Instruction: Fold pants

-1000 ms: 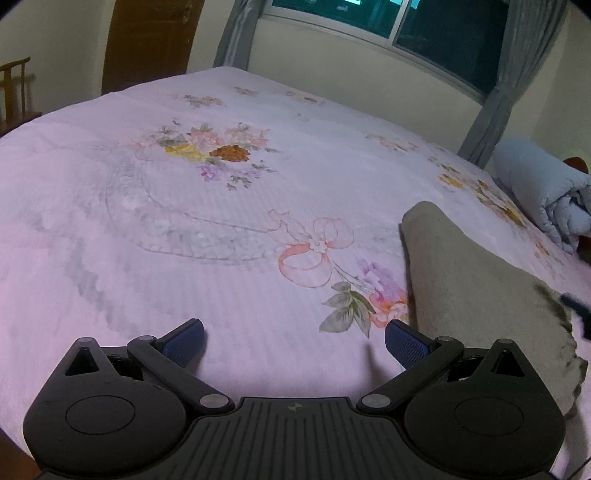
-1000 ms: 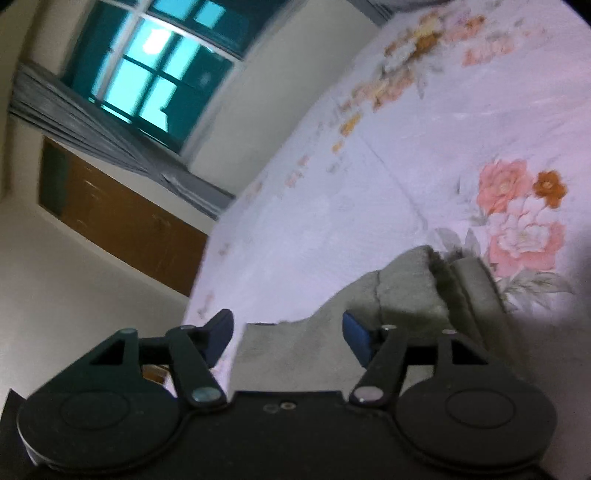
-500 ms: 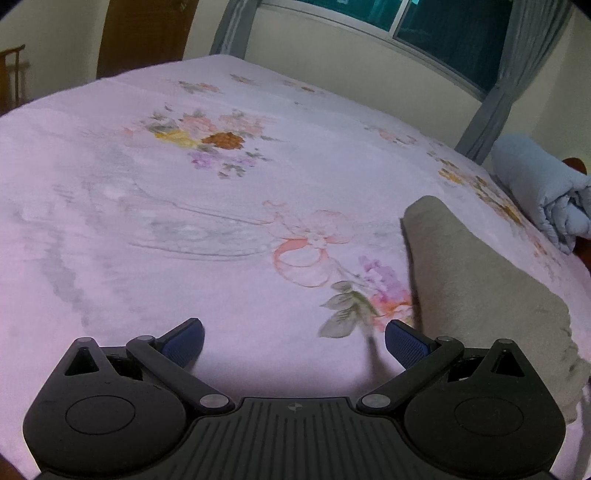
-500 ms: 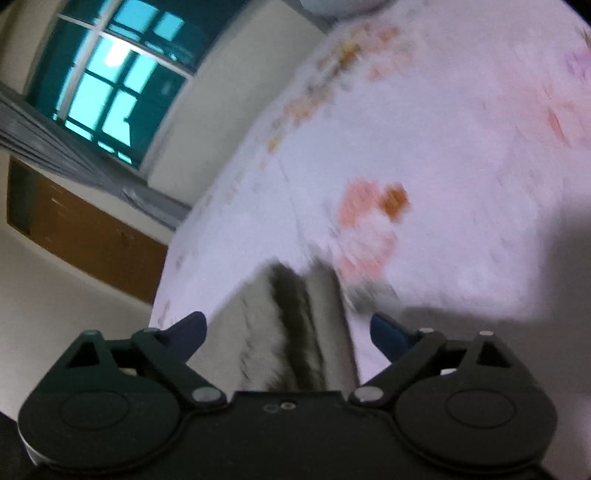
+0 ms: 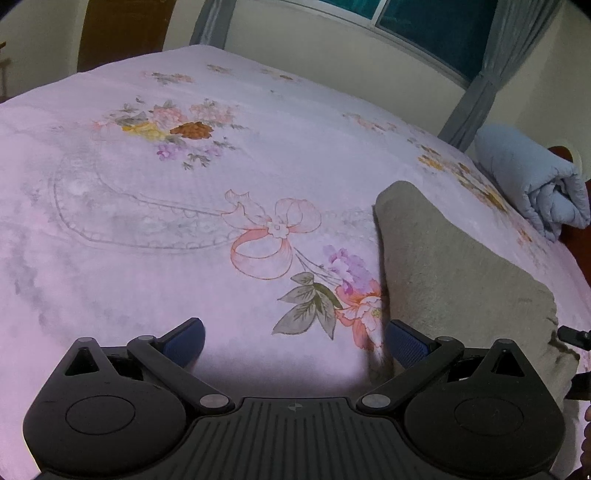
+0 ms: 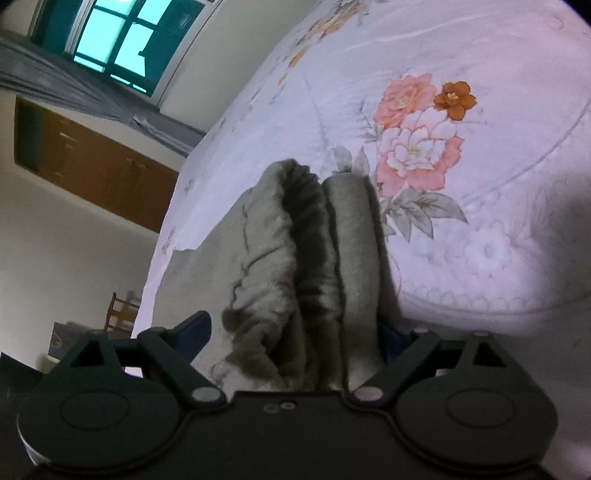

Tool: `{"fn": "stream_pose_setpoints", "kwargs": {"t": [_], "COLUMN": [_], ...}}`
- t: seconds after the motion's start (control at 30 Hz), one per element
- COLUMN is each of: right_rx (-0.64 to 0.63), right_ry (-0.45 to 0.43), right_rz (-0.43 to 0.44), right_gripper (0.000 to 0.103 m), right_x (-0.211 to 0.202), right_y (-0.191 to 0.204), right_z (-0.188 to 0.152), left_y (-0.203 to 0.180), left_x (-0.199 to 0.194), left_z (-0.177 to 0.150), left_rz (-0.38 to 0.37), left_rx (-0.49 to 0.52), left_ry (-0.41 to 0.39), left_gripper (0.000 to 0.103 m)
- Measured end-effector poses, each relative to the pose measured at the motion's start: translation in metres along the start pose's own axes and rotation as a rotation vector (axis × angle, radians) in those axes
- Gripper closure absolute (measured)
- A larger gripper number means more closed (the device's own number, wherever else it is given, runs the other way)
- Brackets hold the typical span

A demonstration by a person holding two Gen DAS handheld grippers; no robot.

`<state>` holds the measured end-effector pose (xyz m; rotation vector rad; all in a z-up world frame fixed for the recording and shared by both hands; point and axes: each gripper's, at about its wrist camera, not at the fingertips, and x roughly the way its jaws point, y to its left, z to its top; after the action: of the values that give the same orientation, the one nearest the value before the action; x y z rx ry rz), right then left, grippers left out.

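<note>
The grey-brown pants (image 5: 454,273) lie folded lengthwise on the pink floral bedspread (image 5: 184,206), to the right in the left wrist view. My left gripper (image 5: 295,339) is open and empty, low over the bed just left of the pants' near edge. In the right wrist view the pants' bunched waistband end (image 6: 314,266) lies between the spread fingers of my right gripper (image 6: 291,332). The jaws are wide apart and do not pinch the cloth. The right fingertip is partly hidden behind the fabric.
A rolled light-blue quilt (image 5: 532,184) lies at the bed's far right by the headboard. A window with grey curtains (image 5: 476,92) and a wooden door (image 5: 122,33) stand behind the bed. A wooden chair (image 6: 122,314) stands beside the bed.
My right gripper has swung back over the waistband end, which now lies between its open fingers. My left gripper has shifted slightly and stayed open.
</note>
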<state>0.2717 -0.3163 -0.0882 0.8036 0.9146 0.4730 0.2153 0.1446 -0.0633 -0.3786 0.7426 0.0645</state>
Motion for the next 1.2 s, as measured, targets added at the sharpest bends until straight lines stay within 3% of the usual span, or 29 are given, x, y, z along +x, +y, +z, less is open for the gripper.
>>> {"fn": "stream_pose_setpoints", "kwargs": {"t": [0.1,0.17,0.27,0.3,0.33,0.37,0.47,0.57,0.7,0.87,1.2], "right_rx": [0.014,-0.015,-0.009,-0.001,0.026,0.080,0.130,0.122,0.184,0.237,0.281], "right_ry": [0.007,0.028,0.012,-0.040,-0.083,-0.120,-0.088,-0.025,-0.039,-0.058,-0.052], "right_rz": [0.008,-0.019,-0.047,-0.063,-0.033,0.059,0.176,0.123,0.128,0.149,0.161], "right_gripper": [0.024,0.034,0.035,0.034,0.034,0.037,0.044,0.048,0.053,0.053,0.050], "right_x": [-0.001,-0.003,-0.014,-0.028,-0.044,-0.059,-0.067,-0.056,-0.057,-0.076,-0.070], "right_y": [-0.005,-0.005,-0.010,-0.009,-0.014,-0.018,-0.017,-0.014,-0.021,-0.034,-0.039], "right_z": [0.004,0.005,0.012,0.012,0.013,0.010,-0.001,-0.010,-0.021,-0.027,-0.035], "left_y": [0.001,0.000,-0.001,-0.001,0.000,0.002,0.005,0.004,0.008,0.019,0.019], "left_x": [0.002,0.004,0.006,0.006,0.005,0.005,0.005,0.001,-0.007,-0.013,-0.015], "left_z": [0.002,0.004,0.006,0.006,0.005,0.004,0.001,-0.001,-0.004,-0.008,-0.010], "left_rz": [0.002,0.002,-0.003,-0.007,-0.008,-0.006,-0.007,-0.007,-0.009,-0.003,0.001], "left_rx": [-0.005,-0.013,-0.010,-0.010,-0.011,-0.012,-0.024,-0.021,-0.020,-0.040,-0.036], "left_ry": [-0.002,-0.005,-0.004,-0.005,-0.009,-0.011,-0.021,-0.019,-0.014,-0.022,-0.021], "left_gripper": [0.000,0.000,0.000,0.000,0.000,0.000,0.000,0.000,0.000,0.000,0.000]}}
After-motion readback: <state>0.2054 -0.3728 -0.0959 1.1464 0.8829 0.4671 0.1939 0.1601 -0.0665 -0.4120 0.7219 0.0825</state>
